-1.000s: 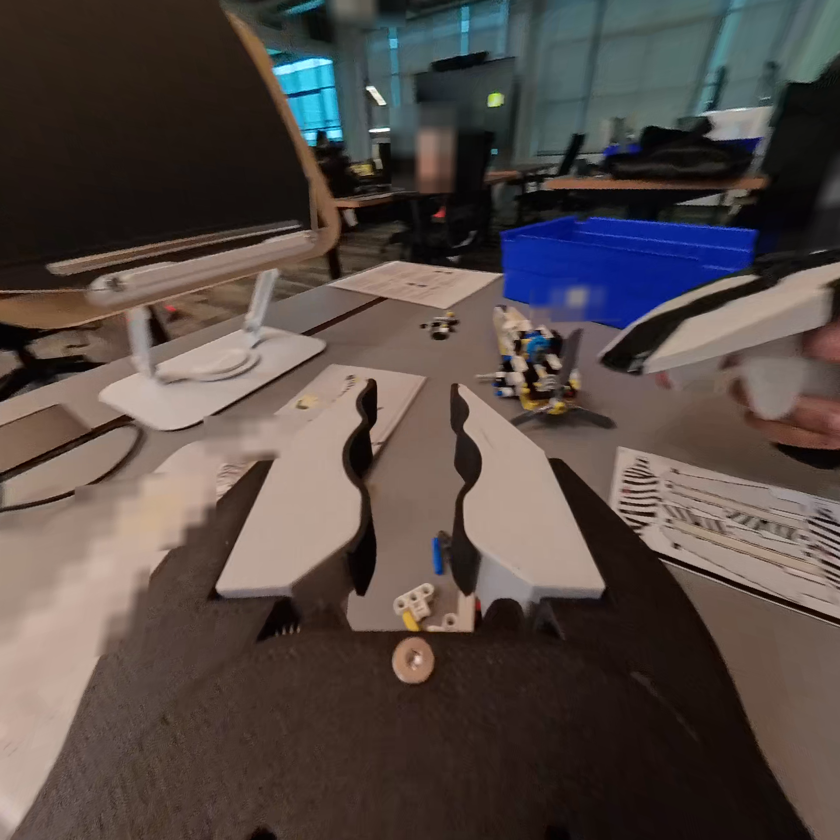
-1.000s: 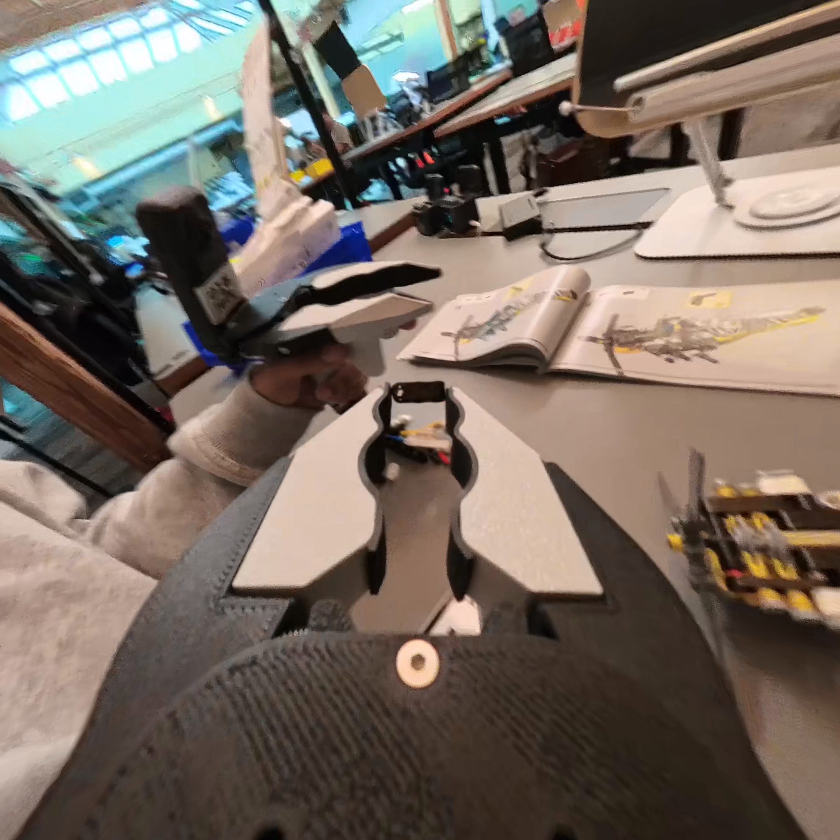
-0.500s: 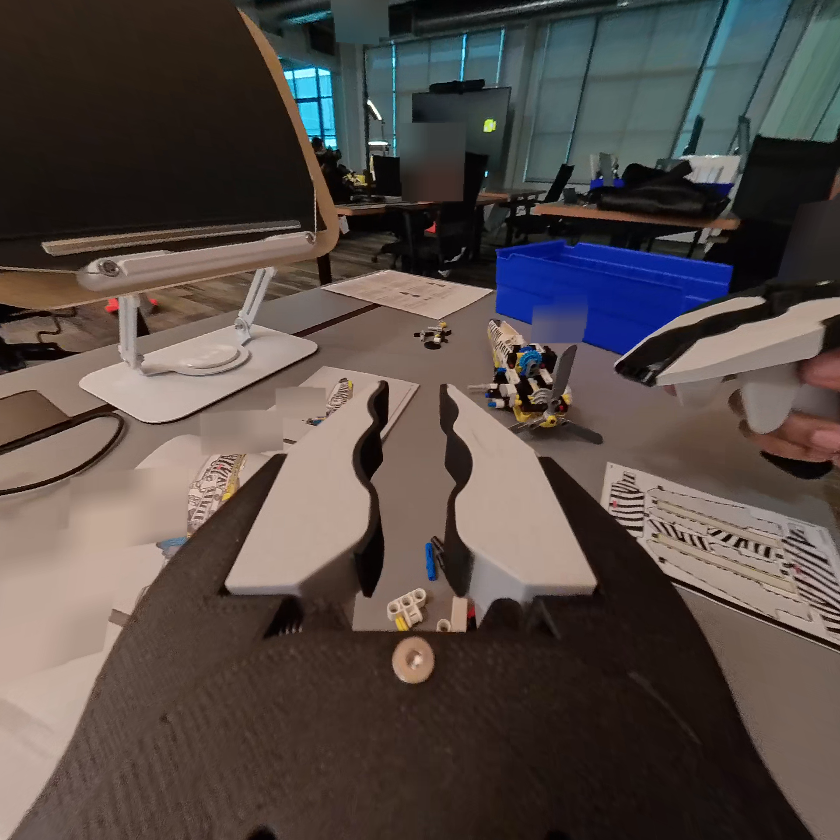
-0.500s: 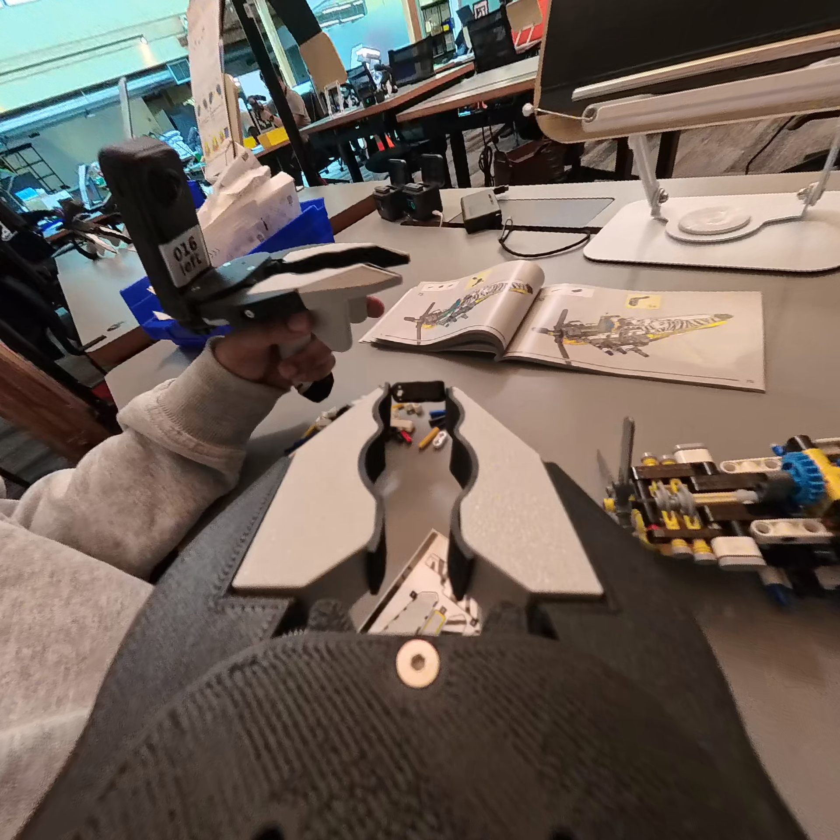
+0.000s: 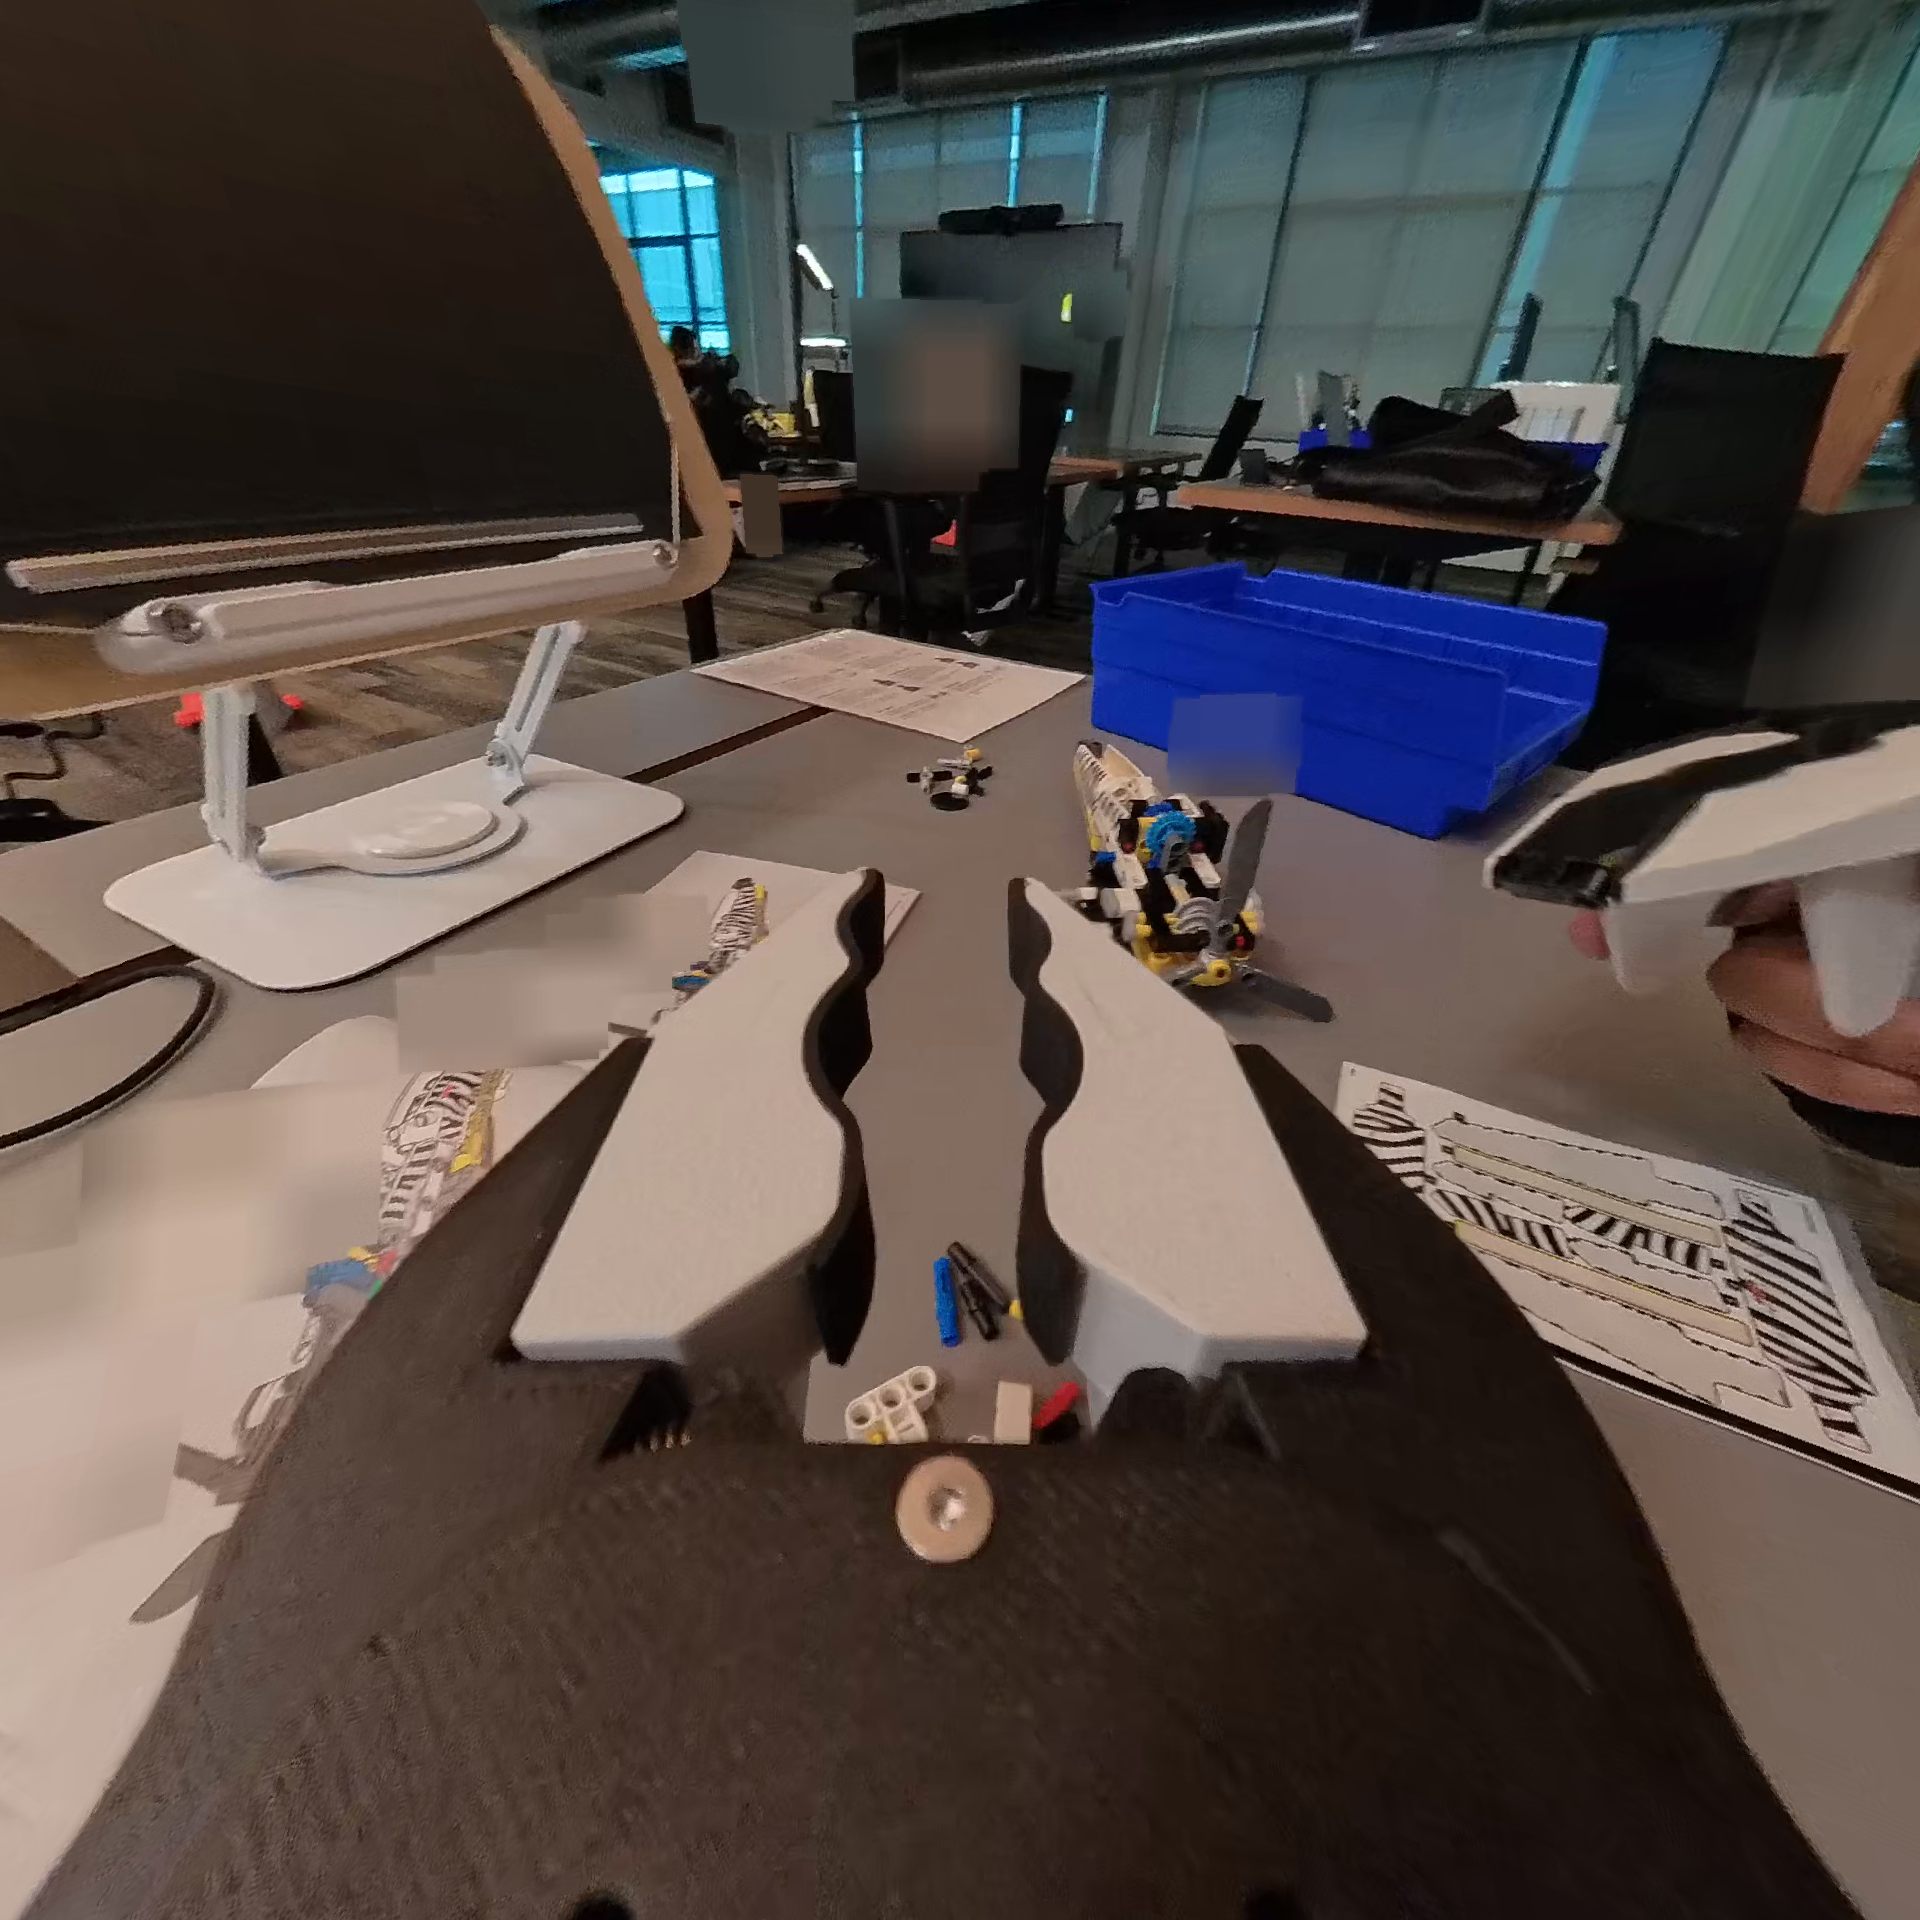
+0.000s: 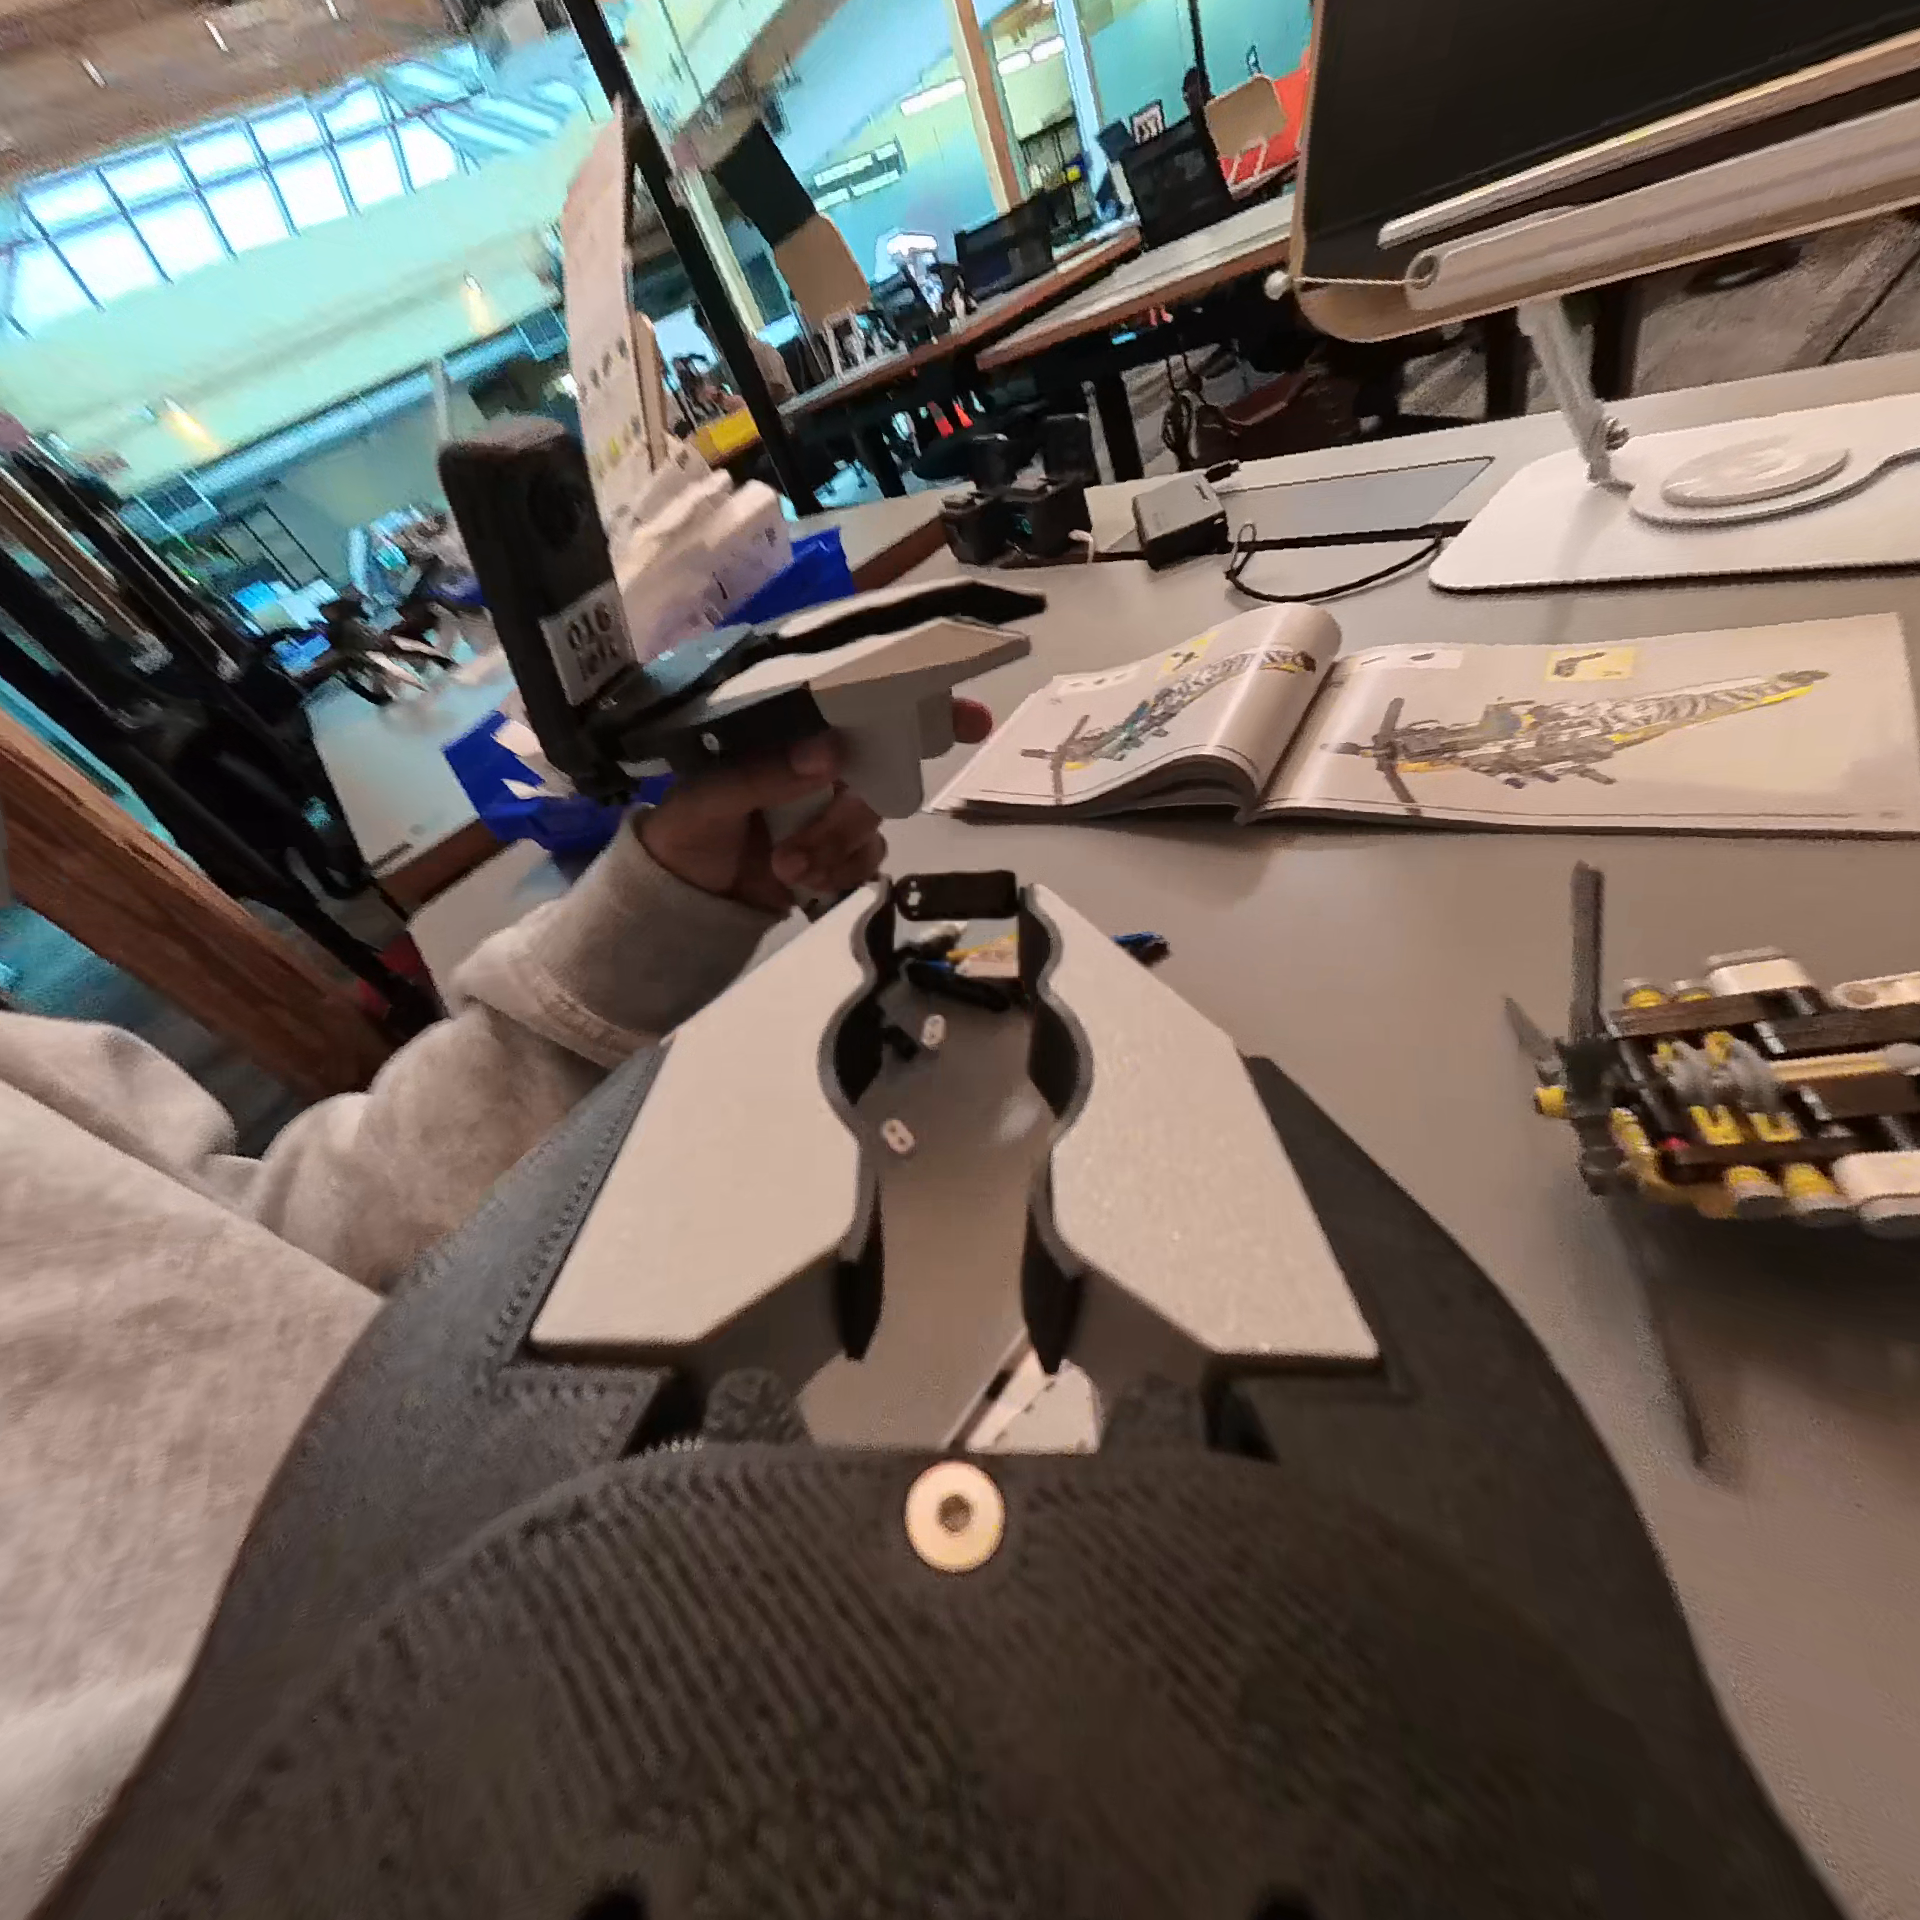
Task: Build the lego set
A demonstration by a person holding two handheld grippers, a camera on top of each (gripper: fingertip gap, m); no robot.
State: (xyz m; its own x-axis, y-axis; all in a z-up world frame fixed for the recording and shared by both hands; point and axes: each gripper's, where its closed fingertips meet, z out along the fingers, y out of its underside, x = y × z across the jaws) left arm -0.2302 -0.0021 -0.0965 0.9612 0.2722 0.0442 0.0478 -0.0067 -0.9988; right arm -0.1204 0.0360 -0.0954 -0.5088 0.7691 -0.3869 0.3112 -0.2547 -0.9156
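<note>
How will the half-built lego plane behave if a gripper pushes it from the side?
The lego plane would probably slide on the smooth grey table. Its thin propeller sticks out and might spin or pop off. Exposed small parts look loosely attached, so gentle pushing seems wise.

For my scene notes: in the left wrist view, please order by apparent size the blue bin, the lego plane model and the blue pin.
1. blue bin
2. lego plane model
3. blue pin, smallest though nearest
</note>
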